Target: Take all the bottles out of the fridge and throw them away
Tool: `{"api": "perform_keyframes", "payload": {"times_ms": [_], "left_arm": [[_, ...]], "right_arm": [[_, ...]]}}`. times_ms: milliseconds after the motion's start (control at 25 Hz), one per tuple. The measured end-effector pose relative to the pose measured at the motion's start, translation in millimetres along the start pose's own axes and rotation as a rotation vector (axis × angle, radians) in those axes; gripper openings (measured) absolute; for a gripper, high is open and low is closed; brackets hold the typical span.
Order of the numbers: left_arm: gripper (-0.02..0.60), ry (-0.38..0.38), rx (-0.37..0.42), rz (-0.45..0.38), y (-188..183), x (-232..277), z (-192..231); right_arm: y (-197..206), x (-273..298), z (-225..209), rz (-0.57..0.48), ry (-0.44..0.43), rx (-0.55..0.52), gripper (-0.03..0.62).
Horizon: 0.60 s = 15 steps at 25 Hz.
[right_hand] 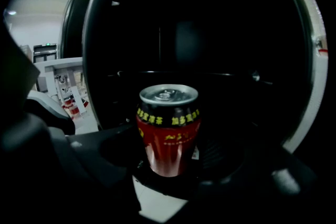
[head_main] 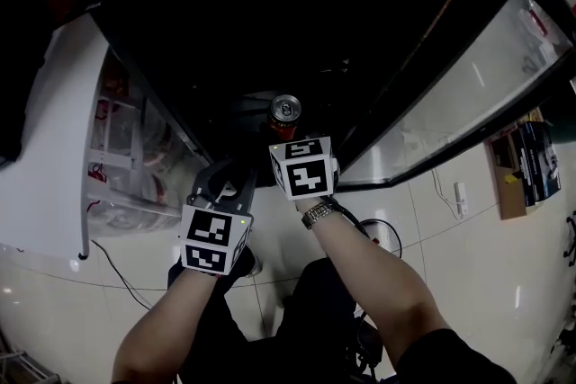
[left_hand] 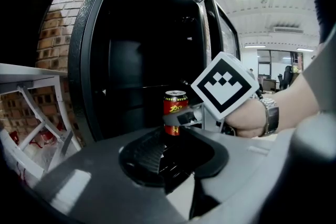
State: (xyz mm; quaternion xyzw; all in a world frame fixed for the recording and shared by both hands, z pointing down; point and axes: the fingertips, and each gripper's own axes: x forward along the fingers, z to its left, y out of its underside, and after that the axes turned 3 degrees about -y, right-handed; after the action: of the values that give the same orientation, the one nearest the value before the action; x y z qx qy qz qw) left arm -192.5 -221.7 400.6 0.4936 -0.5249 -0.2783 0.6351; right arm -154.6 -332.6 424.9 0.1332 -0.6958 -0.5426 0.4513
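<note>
**1 can out of the fridge, disposal not yet done**

The right claw is gripping a red can by its sides. It is holding the can upright in the air just in front of the open fridge, clear of the shelves. The left claw is hovering near it, jaws standing apart with nothing between them. So 1 drink is sitting outside the fridge, but it is not yet thrown away, and no bin is showing in any view. The fridge interior is lying in deep shadow. No other bottle or can is standing out there, though the dark may be hiding some. Judging from this, 3 steps are remaining: carrying this can to a bin, dropping it, then checking the shelves for anything left
</note>
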Motion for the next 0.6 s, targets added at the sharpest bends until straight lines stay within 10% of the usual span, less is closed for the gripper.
{"api": "perform_keyframes", "payload": {"times_ms": [600], "left_arm": [[0.091,0.183,0.073,0.010,22.7,-20.0,-163.5]], "right_arm": [[99.7,-163.0,-38.0,0.007,0.100,0.083,0.324]]}}
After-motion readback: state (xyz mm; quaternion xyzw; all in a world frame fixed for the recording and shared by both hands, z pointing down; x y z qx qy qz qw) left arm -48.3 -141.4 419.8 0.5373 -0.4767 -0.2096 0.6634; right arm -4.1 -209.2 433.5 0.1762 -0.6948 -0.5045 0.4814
